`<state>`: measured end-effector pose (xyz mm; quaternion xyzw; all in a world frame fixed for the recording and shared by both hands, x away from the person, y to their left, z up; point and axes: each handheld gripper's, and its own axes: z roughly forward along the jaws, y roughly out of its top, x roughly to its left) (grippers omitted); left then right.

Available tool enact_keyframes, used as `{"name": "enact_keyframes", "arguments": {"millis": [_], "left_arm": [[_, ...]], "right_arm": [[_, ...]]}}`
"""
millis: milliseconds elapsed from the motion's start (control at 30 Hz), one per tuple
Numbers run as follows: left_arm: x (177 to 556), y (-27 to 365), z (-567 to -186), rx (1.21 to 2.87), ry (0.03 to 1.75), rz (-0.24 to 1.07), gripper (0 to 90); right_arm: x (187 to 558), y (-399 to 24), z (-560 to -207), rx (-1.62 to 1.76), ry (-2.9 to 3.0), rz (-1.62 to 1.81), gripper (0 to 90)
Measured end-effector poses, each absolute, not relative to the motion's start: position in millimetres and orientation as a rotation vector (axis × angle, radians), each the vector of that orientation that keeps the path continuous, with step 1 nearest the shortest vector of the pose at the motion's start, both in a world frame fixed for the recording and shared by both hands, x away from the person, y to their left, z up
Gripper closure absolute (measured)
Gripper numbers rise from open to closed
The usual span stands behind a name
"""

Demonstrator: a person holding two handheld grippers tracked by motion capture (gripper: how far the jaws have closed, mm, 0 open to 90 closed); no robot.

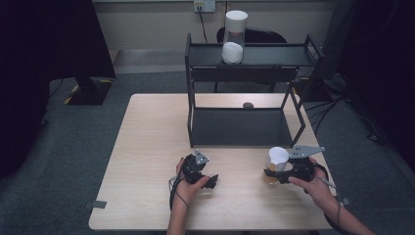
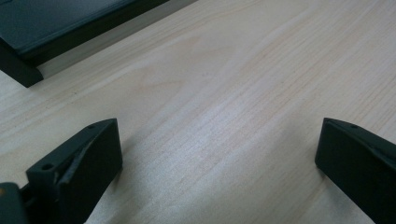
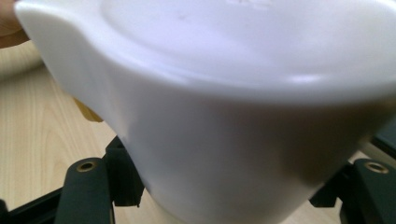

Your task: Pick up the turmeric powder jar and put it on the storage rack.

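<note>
Shelf rack (image 1: 244, 126) beyond held cup (image 1: 278, 157), jar (image 1: 234, 37) atop

Cup (image 3: 243, 116): white, blurred, very close, spout at upper left
Jaws: black, pressed on the cup's lower sides
Table (image 3: 37, 130): light wood, at left

Grey floor (image 1: 49, 147), wood table (image 1: 147, 147), dim.

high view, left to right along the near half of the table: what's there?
Left tool in the person's left hand → white cup → right tool shut on that cup, its grey plate pointing right.
</note>
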<state>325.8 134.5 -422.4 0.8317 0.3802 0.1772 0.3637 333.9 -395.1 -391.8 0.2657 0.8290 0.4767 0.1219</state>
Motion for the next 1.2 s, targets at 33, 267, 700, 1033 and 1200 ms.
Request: {"name": "enact_keyframes", "arguments": {"millis": [33, 267, 700, 1033, 1200], "left_arm": [[325.8, 134.5, -422.4, 2.14, 0.979, 0.456, 0.0], [325.9, 134.5, -422.4, 2.14, 0.978, 0.456, 0.0], [325.8, 134.5, -422.4, 2.14, 0.978, 0.456, 0.0], [325.9, 134.5, -422.4, 2.14, 0.978, 0.456, 0.0], [325.9, 134.5, -422.4, 2.14, 0.978, 0.456, 0.0]], "right_arm": [[335.6, -394.8, -390.8, 0.778, 2.421, 1.391, 30.8], [345.6, -390.0, -385.2, 0.793, 2.418, 1.378, 30.8], [364.0, -380.3, -378.1, 0.849, 2.398, 1.38, 30.8], [376.6, -376.0, -365.0, 0.862, 2.374, 1.364, 30.8], [382.9, -374.8, -358.7, 0.865, 2.369, 1.348, 30.7]]}}
